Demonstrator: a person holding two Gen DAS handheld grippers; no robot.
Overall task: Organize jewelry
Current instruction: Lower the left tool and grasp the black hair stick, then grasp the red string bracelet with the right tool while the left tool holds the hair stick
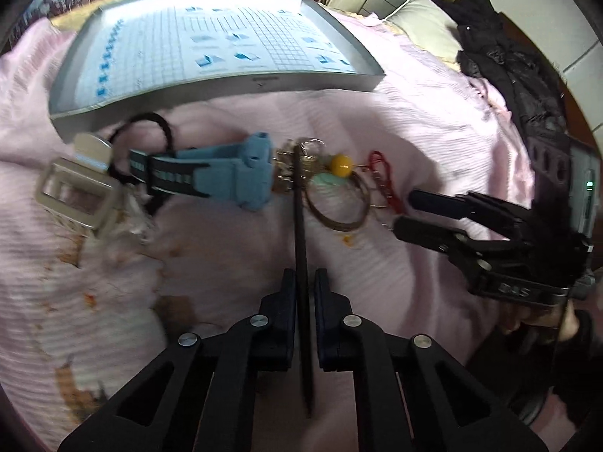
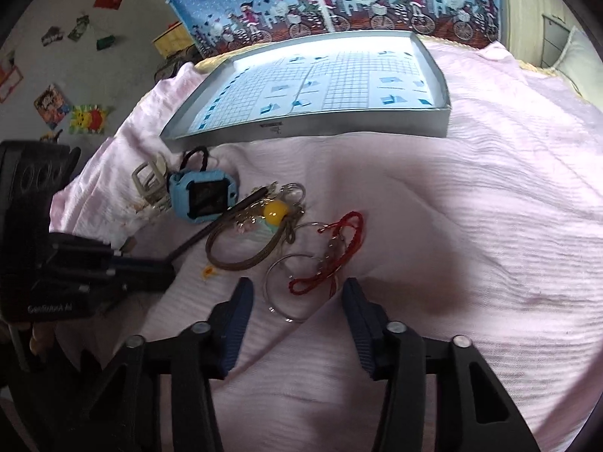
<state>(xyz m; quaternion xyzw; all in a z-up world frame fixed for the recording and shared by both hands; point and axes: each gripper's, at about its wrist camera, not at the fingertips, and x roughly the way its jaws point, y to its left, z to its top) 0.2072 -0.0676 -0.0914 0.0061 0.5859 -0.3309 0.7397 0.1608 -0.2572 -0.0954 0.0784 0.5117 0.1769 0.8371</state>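
Pinching a dark stick (image 1: 301, 226), left tongs (image 1: 305, 282) face the jewelry-free tray (image 1: 211, 86); right tongs (image 2: 297, 297) gape.

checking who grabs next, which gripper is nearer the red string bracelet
Right. The right gripper hangs open just short of the red string bracelet; the left gripper, shut on a black stick, sits farther off.

bed cover (image 2: 471, 196): pink cloth, finely ribbed, matt
tray (image 2: 309, 125): grey metal walls, dull sheen; printed paper lining
watch (image 1: 241, 175): blue plastic or rubber, matt
bead (image 2: 276, 214): yellow, glossy
cord (image 2: 348, 243): red braided thread
rings (image 2: 280, 293): thin shiny metal wire
stick (image 1: 301, 233): dark, matt
buckle (image 1: 77, 194): pale brushed metal
gripper (image 2: 294, 290): black matt plastic, ribbed blue pads
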